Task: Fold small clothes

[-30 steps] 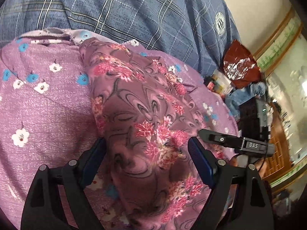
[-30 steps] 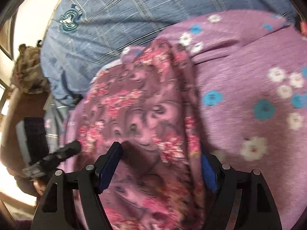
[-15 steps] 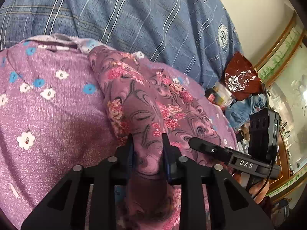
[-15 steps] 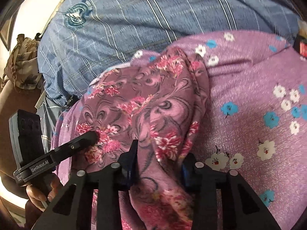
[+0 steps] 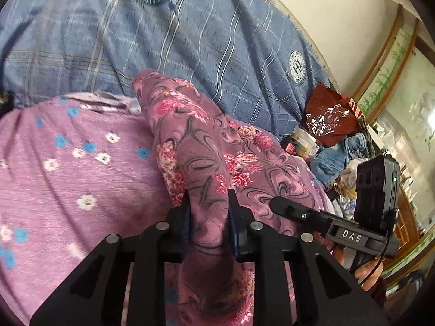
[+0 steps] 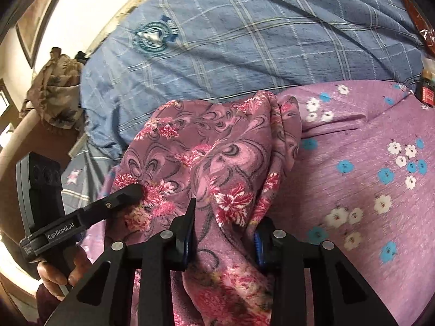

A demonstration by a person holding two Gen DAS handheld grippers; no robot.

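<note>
A mauve garment with pink flowers and dark swirls (image 5: 195,135) lies bunched on a lighter purple cloth with small white and blue flowers (image 5: 68,184). My left gripper (image 5: 209,212) is shut on a fold of the mauve garment, which bulges between its blue pads. My right gripper (image 6: 224,222) is shut on another fold of the same garment (image 6: 217,157), lifted a little off the purple cloth (image 6: 367,176). Each view shows the other gripper beside it: the right gripper in the left wrist view (image 5: 274,203), the left gripper in the right wrist view (image 6: 136,190).
A blue checked bedsheet with round emblems (image 5: 190,40) covers the surface beyond the clothes. A red foil bag (image 5: 329,116) and blue cloth (image 5: 337,152) lie in clutter at the right. A brown patterned cloth (image 6: 54,92) hangs at the left.
Both grippers closed from open onto folds of the mauve garment. They have since lifted and pulled it back, so more blue sheet shows.
</note>
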